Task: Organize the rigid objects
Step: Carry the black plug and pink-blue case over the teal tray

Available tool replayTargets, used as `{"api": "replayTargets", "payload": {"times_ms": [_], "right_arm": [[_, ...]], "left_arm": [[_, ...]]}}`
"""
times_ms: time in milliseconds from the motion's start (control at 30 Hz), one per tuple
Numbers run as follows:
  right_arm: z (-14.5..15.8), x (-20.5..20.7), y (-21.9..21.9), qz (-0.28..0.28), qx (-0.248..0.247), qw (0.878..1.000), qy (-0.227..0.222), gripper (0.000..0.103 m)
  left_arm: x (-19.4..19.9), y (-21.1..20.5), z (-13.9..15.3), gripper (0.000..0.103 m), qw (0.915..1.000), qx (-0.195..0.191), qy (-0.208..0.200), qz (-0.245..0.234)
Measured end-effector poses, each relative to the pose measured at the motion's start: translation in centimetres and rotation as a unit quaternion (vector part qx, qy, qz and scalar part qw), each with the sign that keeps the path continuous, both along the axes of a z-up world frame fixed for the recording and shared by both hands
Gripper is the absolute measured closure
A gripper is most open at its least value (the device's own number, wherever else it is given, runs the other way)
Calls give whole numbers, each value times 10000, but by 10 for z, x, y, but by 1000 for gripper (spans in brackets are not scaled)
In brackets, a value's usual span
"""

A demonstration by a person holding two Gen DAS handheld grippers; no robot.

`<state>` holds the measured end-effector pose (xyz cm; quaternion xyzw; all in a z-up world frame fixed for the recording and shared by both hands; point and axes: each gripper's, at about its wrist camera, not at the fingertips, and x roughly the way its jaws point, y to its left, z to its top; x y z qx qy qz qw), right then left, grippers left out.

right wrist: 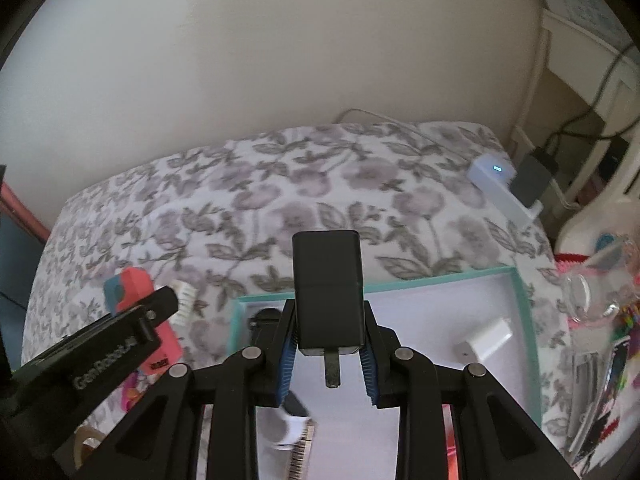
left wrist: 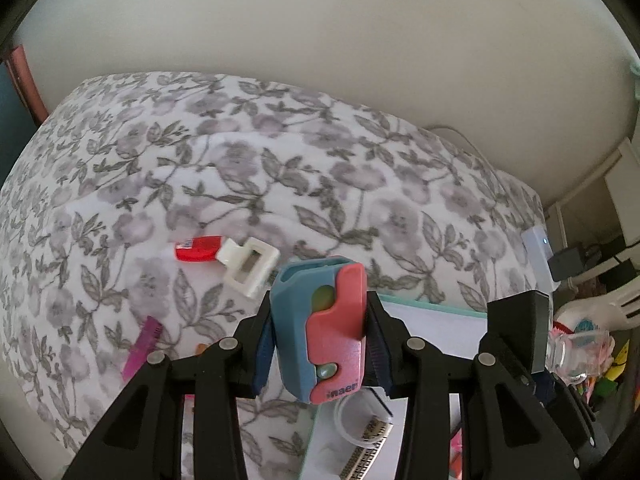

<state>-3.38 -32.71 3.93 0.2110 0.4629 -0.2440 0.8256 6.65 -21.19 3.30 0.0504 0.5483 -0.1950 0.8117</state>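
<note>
A: What is the left wrist view giving us that the right one isn't?

B: Left of centre, a red and white tube squeezer (left wrist: 224, 258) is lying on the floral bedspread (left wrist: 280, 176), and at the lower left edge a purple comb (left wrist: 142, 346) is poking out behind the linkage. Neither is showing clearly in the right wrist view.

A: And the other way round?

B: The right wrist view is taking in most of the teal-rimmed tray (right wrist: 522, 300) in the lower right of the frame. A white plug adapter (right wrist: 486, 338) is lying inside it, and low in the frame some blurred pieces, one with a toothed edge, are sitting on its white floor.

A: What are the tongs doing?

B: The left gripper (left wrist: 320, 340) is clamping a blue and pink clip-like gadget (left wrist: 324, 328) between its pads, centre frame. The right gripper (right wrist: 330, 354) is closing narrowly on a black charger block (right wrist: 328, 292), its metal prong pointing down toward the camera, above the tray's near-left part.

A: Any writing?

B: The gadget's pink face is carrying small white letters, seemingly upside down; I am not making them out. In the right wrist view, the left gripper's arm at the lower left is reading "GenRobot.AI".

A: Anything else?

B: A white box (right wrist: 494, 184) with a small lit indicator is sitting at the bed's far right corner.
</note>
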Motion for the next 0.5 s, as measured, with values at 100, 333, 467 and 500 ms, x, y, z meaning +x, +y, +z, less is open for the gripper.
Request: {"api": "replayTargets", "payload": {"times_ms": [100,333,467,500], "right_arm": [[-4,-9,-14,-155,33,9999,61,73],[-12,-36,-48,-570,20,9979,305,73],[-12,-48,-61,-725,-6,9968,338,73],[-12,-51,-64,-779,-20,9964,334,73]], "left_arm": [[-7,-10,0,60,9999,14,0,-147],[-27,-41,-3,60,9978,2,102,-659],[-39,-58,-12,60,9956,50,251,-896],[-42,-62,-15,60,9951,61,293,-943]]}}
